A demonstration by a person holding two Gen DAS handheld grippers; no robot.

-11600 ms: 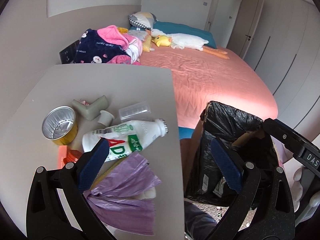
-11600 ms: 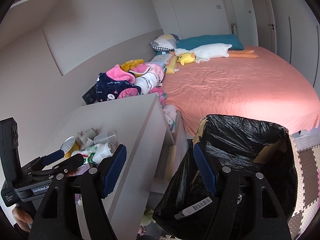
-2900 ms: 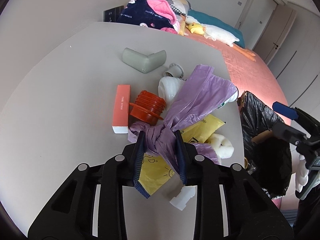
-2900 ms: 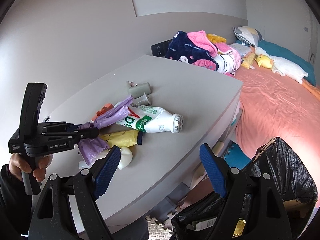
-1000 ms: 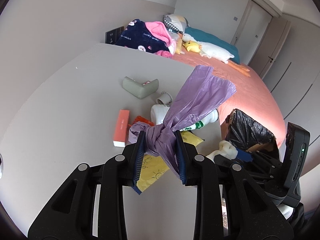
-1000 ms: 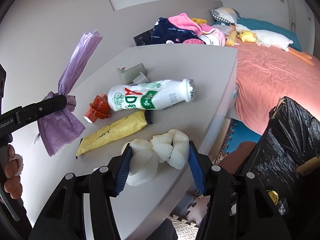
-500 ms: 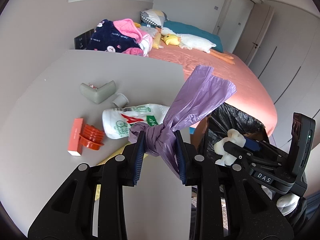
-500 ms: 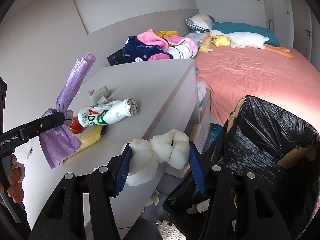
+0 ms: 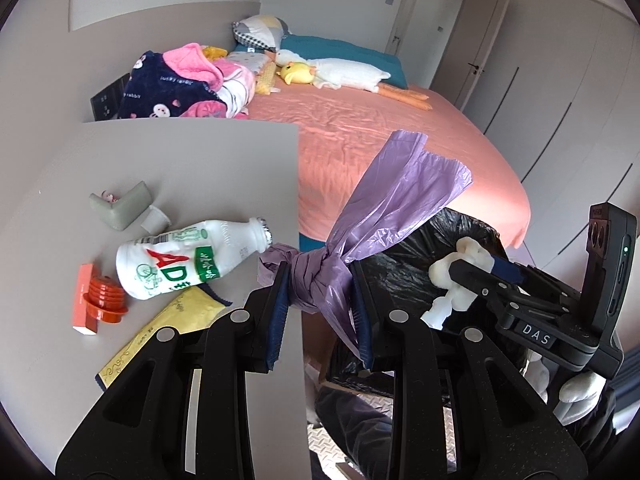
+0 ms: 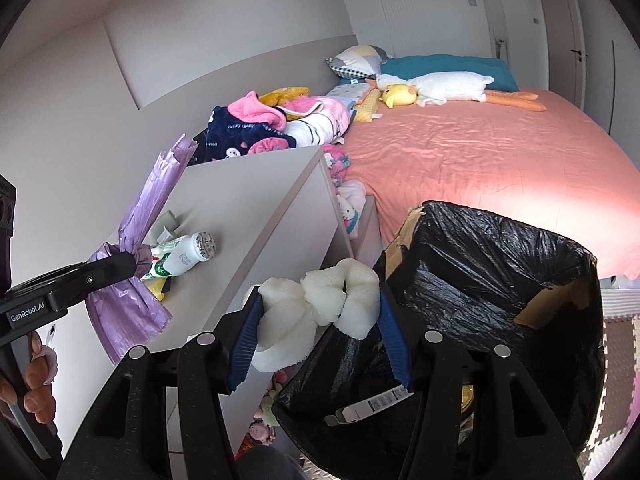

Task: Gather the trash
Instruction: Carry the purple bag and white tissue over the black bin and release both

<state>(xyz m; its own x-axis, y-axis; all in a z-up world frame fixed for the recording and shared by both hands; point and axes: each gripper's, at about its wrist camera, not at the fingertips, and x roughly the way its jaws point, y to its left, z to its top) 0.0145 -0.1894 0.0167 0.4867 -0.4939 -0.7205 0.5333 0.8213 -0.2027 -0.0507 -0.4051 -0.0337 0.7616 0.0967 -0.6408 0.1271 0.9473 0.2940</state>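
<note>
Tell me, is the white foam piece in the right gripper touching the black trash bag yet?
Cannot tell. In the right wrist view the white foam piece overlaps the black trash bag rim with no visible gap; the left wrist view shows it against the bag's opening, depth unclear.

Left of the left tongs (image 9: 320,312), the grey surface (image 9: 192,160) carries a white drink bottle (image 9: 188,260) on its side, a yellow packet (image 9: 160,332), stacked red caps (image 9: 105,294), an orange box (image 9: 83,298) and a grey corner guard (image 9: 122,208) farther off.

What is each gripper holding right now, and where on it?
Left gripper: knotted purple plastic bag, at its knot. Right gripper: white foam piece, across its ends.
</note>
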